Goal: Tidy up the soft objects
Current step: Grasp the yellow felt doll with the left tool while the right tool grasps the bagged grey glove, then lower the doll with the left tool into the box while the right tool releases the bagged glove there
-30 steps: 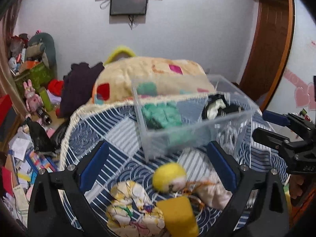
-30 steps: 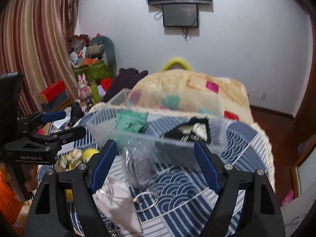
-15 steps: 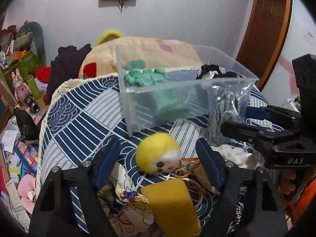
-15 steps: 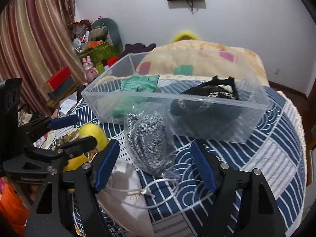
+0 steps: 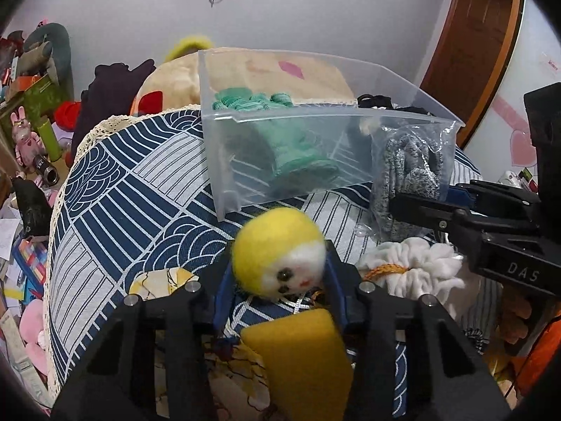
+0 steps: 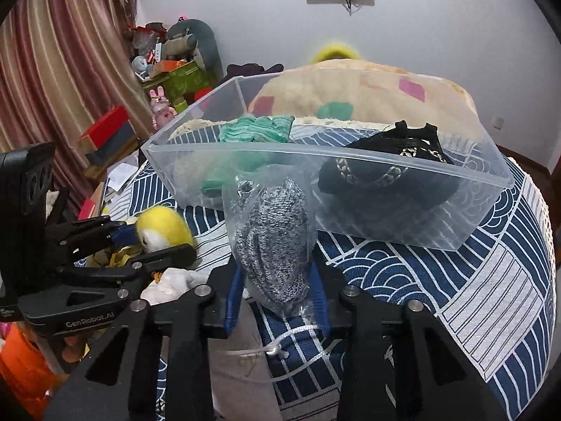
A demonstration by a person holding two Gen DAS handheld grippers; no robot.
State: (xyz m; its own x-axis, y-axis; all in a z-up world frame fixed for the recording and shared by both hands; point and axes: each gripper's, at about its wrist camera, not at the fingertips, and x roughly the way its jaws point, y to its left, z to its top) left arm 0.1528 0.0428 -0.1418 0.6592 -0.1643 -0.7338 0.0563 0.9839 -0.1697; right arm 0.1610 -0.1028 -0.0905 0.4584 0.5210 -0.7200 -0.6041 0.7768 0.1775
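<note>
My left gripper (image 5: 278, 282) is shut on a yellow felt doll head (image 5: 278, 252) with a white face, low over the blue patterned cloth (image 5: 140, 189); it also shows in the right wrist view (image 6: 163, 228). My right gripper (image 6: 277, 289) is shut on a clear bag of grey knitwear (image 6: 275, 235), also seen in the left wrist view (image 5: 410, 172). A clear plastic bin (image 5: 224, 154) just behind holds a green knit item (image 5: 294, 147) and a black pouch (image 6: 385, 172).
A yellow sponge block (image 5: 298, 358), a floral cloth pouch (image 5: 161, 280) and a white drawstring bag (image 5: 413, 266) lie near the grippers. A cream blanket (image 6: 368, 84) lies behind the bin. Toys and boxes (image 6: 168, 73) clutter the floor at left.
Both grippers moved forward and closed: the left on the yellow doll head, the right on the bag of grey knitwear. Both were open a second ago.
</note>
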